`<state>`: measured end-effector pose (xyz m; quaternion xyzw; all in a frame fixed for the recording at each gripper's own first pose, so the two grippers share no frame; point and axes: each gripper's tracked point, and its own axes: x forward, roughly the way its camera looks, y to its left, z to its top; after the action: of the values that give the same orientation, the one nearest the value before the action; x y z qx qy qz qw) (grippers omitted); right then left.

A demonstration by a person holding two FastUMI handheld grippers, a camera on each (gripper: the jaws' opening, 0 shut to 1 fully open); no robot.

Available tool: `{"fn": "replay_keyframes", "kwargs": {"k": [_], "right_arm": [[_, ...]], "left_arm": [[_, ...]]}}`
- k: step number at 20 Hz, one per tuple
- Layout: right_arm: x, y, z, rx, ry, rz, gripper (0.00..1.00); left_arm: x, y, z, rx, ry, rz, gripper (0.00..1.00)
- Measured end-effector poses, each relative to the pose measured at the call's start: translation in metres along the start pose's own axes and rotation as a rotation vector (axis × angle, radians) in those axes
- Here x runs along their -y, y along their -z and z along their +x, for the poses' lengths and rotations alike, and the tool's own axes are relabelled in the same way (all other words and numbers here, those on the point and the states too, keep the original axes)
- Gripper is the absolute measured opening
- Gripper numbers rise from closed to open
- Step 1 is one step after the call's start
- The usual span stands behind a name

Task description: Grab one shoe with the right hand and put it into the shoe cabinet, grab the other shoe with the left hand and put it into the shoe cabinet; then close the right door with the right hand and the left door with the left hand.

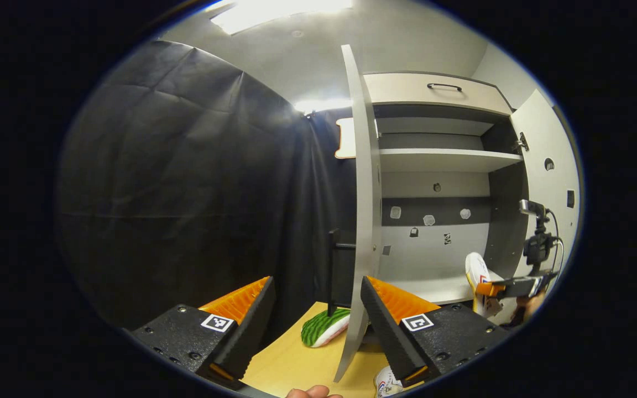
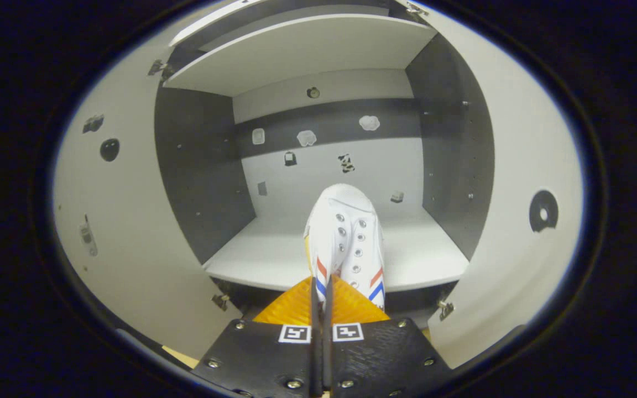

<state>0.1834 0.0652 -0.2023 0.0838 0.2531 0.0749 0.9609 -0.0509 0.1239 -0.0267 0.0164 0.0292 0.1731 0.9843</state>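
Right tongs [image 2: 321, 309] clamped on the white shoe [image 2: 346, 237], toe over the cabinet's bottom shelf [image 2: 263, 254]

Plenty of room either side in there. Left tongs [image 1: 318, 315] apart, straddling the left door's edge [image 1: 365, 221]; other shoe [image 1: 389, 382] on the surface [image 1: 291, 362].

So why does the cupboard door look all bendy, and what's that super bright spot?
In the left gripper view, the fisheye lens bows the straight door, and the ceiling light glares to plain white. In the right gripper view, the white shoe is sharp and evenly lit.
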Motion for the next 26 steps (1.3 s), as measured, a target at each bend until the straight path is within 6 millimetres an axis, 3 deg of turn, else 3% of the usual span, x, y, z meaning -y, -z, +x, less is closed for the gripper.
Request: {"fn": "replay_keyframes", "kwargs": {"k": [2, 5, 8, 10, 13, 18, 19, 20, 23, 26], "right_arm": [[0.01, -0.017, 0.043, 0.009, 0.03, -0.019, 0.0], [0.021, -0.029, 0.083, -0.004, 0.064, -0.054, 0.0], [0.028, -0.027, 0.114, -0.034, 0.085, -0.063, 0.0], [0.031, -0.021, 0.128, -0.057, 0.092, -0.051, 0.04], [0.034, -0.013, 0.143, -0.088, 0.101, -0.042, 0.0], [0.023, 0.002, 0.152, -0.129, 0.075, -0.026, 0.03], [0.02, 0.0, 0.152, -0.126, 0.056, -0.024, 0.0], [0.021, -0.006, 0.143, -0.106, 0.064, -0.031, 0.21], [0.02, -0.025, 0.12, -0.051, 0.058, -0.032, 0.27], [0.019, -0.042, 0.089, 0.006, 0.053, -0.053, 0.27]], "left_arm": [[-0.004, 0.001, 0.001, -0.003, -0.025, 0.004, 0.95], [-0.009, 0.004, 0.003, -0.015, -0.063, 0.003, 0.95], [-0.014, 0.005, 0.003, -0.027, -0.101, 0.008, 0.95], [-0.015, 0.005, 0.002, -0.031, -0.119, 0.014, 0.95], [-0.016, 0.005, 0.002, -0.031, -0.128, 0.022, 0.95], [-0.014, 0.004, 0.002, -0.022, -0.111, 0.034, 0.93], [-0.013, 0.004, 0.002, -0.018, -0.1, 0.034, 0.94], [-0.012, 0.004, 0.002, -0.016, -0.089, 0.033, 0.94], [-0.008, 0.003, 0.0, -0.018, -0.045, 0.022, 0.93], [-0.005, 0.005, -0.019, -0.016, 0.007, 0.006, 0.93]]}}
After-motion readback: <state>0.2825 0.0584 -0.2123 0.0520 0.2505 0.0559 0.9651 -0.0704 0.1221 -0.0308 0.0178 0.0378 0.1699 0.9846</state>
